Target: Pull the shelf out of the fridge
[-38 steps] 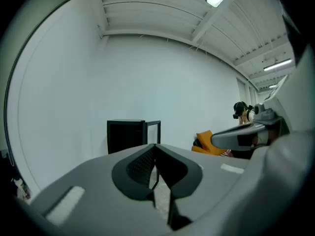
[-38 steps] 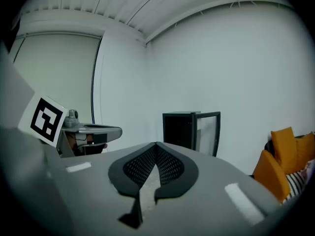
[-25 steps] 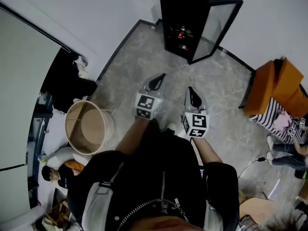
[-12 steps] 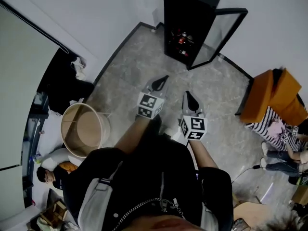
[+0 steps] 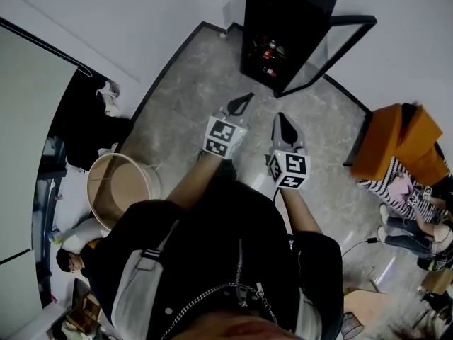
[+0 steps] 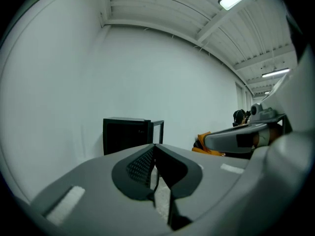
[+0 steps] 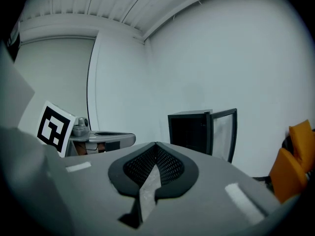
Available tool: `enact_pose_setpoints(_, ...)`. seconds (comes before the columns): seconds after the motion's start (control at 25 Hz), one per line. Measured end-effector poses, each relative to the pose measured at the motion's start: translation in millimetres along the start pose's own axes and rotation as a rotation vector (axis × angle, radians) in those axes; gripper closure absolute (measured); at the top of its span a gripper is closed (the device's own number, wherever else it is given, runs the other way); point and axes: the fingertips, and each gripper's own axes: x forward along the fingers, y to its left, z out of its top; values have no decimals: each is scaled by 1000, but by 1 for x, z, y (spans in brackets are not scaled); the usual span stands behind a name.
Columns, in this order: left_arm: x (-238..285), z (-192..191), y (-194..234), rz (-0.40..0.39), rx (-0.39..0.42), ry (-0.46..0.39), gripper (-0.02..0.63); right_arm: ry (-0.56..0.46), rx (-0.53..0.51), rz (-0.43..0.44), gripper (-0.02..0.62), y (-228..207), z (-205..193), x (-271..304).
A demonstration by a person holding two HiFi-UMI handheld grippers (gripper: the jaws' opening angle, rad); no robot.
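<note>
A small black fridge (image 5: 279, 27) stands against the far wall with its glass door (image 5: 327, 52) swung open to the right. Cans and bottles sit on the shelf (image 5: 267, 50) inside. The fridge also appears ahead in the left gripper view (image 6: 125, 134) and the right gripper view (image 7: 191, 130). My left gripper (image 5: 245, 99) and right gripper (image 5: 283, 121) are held side by side over the floor, well short of the fridge. Both are shut with nothing between their tips.
A round tan tub (image 5: 119, 189) stands on the marble floor at the left. An orange seat (image 5: 393, 144) is at the right, with a person in striped clothes (image 5: 410, 197) beside it. Another person (image 5: 74, 261) sits at the lower left. A dark heap (image 5: 92, 126) lies by the left wall.
The fridge sits slightly larger and nearer in the head view than a second ago. Both grippers have shifted a little towards it and stay shut.
</note>
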Motion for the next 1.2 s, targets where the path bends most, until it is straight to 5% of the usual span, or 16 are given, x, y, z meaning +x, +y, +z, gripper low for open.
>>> enact_pose_setpoints(0.52,35,3,68,-78,-4,12,597,16,-17,-68,594,7,23,78)
enact_pose_setpoints(1.2,71,-14,93,-98,-31,54,597,24,22,-107,594,-14,18,119)
